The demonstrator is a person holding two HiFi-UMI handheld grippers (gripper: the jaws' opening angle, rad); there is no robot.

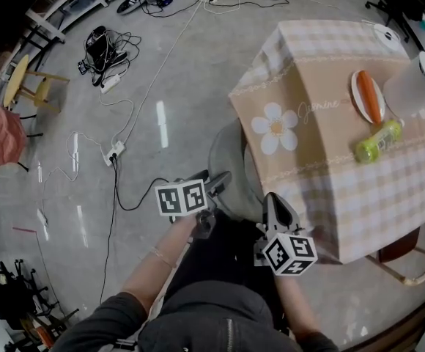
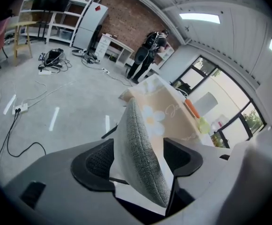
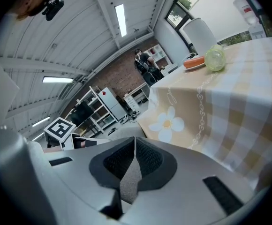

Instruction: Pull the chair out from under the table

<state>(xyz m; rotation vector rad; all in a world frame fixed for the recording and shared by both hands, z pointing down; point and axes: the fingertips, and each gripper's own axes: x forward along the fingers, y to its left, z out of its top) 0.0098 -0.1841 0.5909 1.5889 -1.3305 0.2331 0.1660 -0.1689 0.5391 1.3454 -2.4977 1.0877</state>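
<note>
At the near corner of the table (image 1: 330,167), the chair (image 1: 226,152) is found tucked in, its grey back close against the hanging cloth. The gripping step is judged to be in hand. The right gripper (image 3: 135,156) is closed to a thin line, with grey chair fabric apparently pinched between its pads. The left gripper (image 2: 140,158) is held wide open, the edge of the chair back standing between its jaws unpressed. The left jaws are to be closed next, then a level pull made away from the table.
</note>
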